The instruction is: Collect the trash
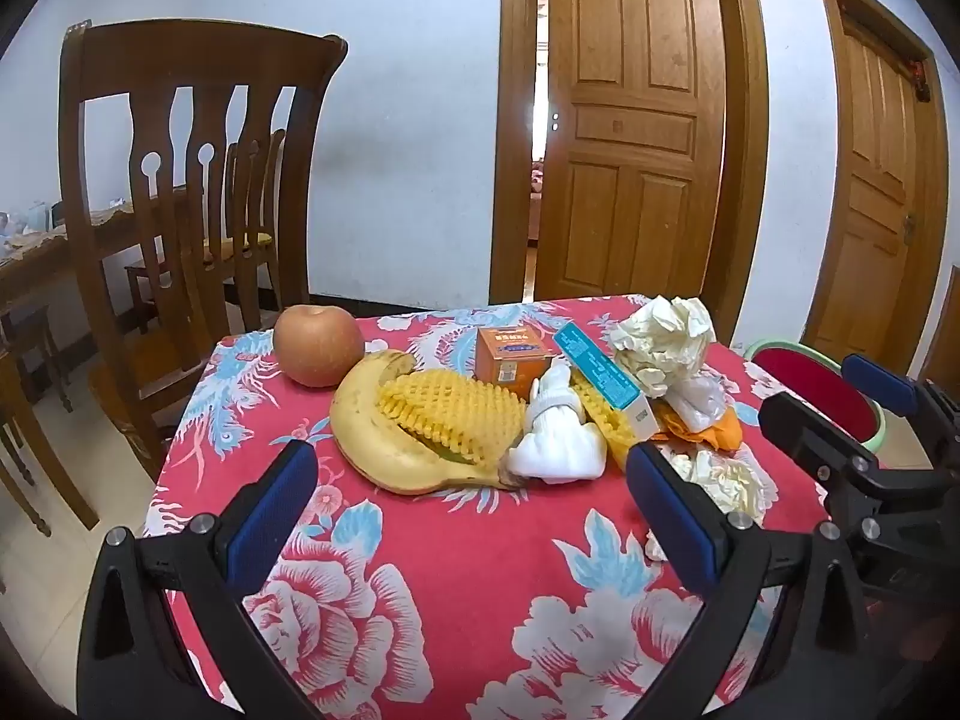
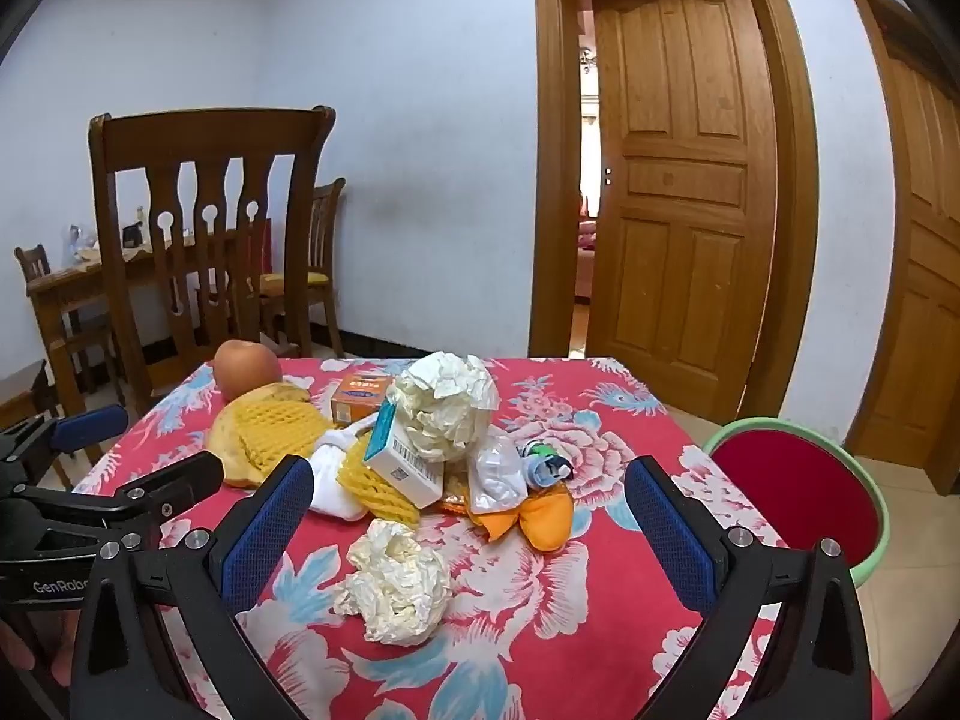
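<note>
A heap of litter lies on the red floral tablecloth (image 1: 456,576): a big crumpled paper ball (image 2: 447,402), a teal-and-white box (image 2: 402,468), an orange box (image 1: 513,354), yellow foam netting (image 1: 456,414), a white cloth bundle (image 1: 558,438), a clear bag (image 2: 501,468) and an orange wrapper (image 2: 534,519). A smaller paper wad (image 2: 396,582) lies apart, just ahead of my right gripper (image 2: 468,540), which is open and holds nothing. My left gripper (image 1: 474,516) is open too, short of the banana (image 1: 366,438). An apple (image 1: 318,345) sits at the far left.
A red bin with a green rim (image 2: 804,492) stands on the floor off the table's right edge. A tall wooden chair (image 1: 192,180) is beyond the table's left corner. Wooden doors (image 2: 684,192) fill the back wall. Part of a hand (image 2: 24,654) shows at the lower left.
</note>
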`<state>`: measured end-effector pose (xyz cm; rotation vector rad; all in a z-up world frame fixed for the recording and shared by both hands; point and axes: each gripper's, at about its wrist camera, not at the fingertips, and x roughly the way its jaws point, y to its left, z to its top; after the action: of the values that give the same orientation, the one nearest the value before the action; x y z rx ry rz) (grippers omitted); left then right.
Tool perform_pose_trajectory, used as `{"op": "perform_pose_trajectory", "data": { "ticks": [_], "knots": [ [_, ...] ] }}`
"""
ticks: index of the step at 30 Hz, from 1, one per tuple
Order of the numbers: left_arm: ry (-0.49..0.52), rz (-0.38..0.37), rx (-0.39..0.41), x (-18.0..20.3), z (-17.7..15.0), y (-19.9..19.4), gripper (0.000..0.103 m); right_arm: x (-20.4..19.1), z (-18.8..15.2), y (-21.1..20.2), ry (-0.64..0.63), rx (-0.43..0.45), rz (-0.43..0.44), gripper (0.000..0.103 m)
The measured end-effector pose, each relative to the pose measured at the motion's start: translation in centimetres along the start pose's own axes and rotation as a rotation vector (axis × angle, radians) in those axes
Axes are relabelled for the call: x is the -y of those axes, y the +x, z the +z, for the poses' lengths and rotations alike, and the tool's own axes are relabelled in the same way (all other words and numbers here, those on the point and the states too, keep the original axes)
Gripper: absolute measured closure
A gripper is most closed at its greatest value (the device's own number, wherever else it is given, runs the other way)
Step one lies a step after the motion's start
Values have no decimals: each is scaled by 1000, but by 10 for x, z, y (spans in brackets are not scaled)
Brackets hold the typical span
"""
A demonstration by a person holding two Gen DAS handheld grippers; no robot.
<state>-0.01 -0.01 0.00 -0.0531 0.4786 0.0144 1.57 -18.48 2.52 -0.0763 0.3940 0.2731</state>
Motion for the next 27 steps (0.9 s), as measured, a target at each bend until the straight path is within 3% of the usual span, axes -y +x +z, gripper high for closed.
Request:
{"op": "perform_pose_trajectory", "data": {
  "ticks": [6, 7, 27],
  "knots": [
    [4, 9, 26, 0, -1, -1, 3, -1, 1, 8, -6, -1, -12, 0],
    [8, 11, 29, 1, -1, -1, 3, 0, -2, 0, -4, 41, -3, 0],
    [1, 14, 6, -2, 1, 0, 2, 0, 0, 1, -1, 16, -1, 0]
  ]
}}
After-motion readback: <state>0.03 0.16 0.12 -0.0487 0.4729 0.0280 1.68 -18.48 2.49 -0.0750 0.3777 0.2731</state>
